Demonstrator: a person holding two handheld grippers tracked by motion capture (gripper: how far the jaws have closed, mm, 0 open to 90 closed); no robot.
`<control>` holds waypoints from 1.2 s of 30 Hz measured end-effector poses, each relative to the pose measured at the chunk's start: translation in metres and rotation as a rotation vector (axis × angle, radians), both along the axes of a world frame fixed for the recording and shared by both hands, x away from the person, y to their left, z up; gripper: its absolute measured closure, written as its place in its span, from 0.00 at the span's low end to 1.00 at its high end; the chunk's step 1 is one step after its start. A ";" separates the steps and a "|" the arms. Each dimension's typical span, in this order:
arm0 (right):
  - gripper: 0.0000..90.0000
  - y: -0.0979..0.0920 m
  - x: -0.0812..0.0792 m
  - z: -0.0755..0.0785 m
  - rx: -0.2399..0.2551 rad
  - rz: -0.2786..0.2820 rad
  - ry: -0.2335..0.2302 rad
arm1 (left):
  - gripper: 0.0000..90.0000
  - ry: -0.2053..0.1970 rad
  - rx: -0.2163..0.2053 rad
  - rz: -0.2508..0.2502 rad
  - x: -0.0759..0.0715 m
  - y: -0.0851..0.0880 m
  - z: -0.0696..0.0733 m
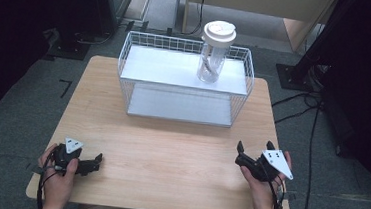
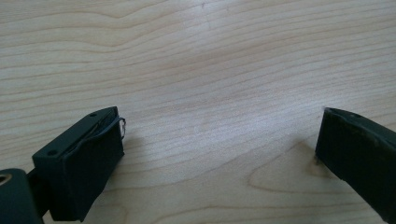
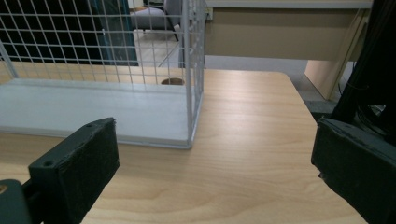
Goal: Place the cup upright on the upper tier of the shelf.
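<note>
A clear bottle (image 1: 213, 51) with a white lid is seen standing upright on the top shelf of a white wire rack (image 1: 185, 79) at the far side of the table (image 1: 170, 143). The left gripper (image 1: 86, 164) and the right gripper (image 1: 254, 157) are held near the front edge, well apart from the rack, fingers spread wide and empty. The tall bottle could probably be tipped if the lid or the wire rim is knocked during a reach.
</note>
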State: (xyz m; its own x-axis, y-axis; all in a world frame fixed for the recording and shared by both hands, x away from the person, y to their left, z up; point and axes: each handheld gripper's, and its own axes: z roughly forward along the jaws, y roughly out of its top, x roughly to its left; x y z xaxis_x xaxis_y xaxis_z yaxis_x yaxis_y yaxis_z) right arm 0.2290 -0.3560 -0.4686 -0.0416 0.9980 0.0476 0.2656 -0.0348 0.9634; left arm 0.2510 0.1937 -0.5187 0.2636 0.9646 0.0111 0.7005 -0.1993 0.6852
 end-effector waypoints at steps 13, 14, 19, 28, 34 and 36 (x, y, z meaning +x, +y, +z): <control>0.01 -0.028 -0.017 -0.022 -0.011 -0.044 0.080 | 0.01 0.000 0.000 0.000 0.000 0.000 0.000; 0.01 -0.030 -0.018 -0.023 -0.013 -0.051 0.086 | 0.01 0.000 0.000 0.000 0.000 0.000 0.000; 0.01 -0.044 -0.026 -0.033 -0.018 -0.079 0.119 | 0.01 0.000 0.000 0.000 0.000 0.000 0.000; 0.01 -0.062 -0.041 -0.046 -0.040 -0.105 0.184 | 0.01 0.000 0.000 0.000 0.000 0.000 0.000; 0.01 -0.069 -0.046 -0.050 -0.042 -0.094 0.222 | 0.01 0.000 0.000 0.000 0.000 0.000 0.000; 0.01 -0.068 -0.047 -0.051 -0.052 -0.077 0.247 | 0.01 0.000 0.000 0.000 0.000 0.000 0.000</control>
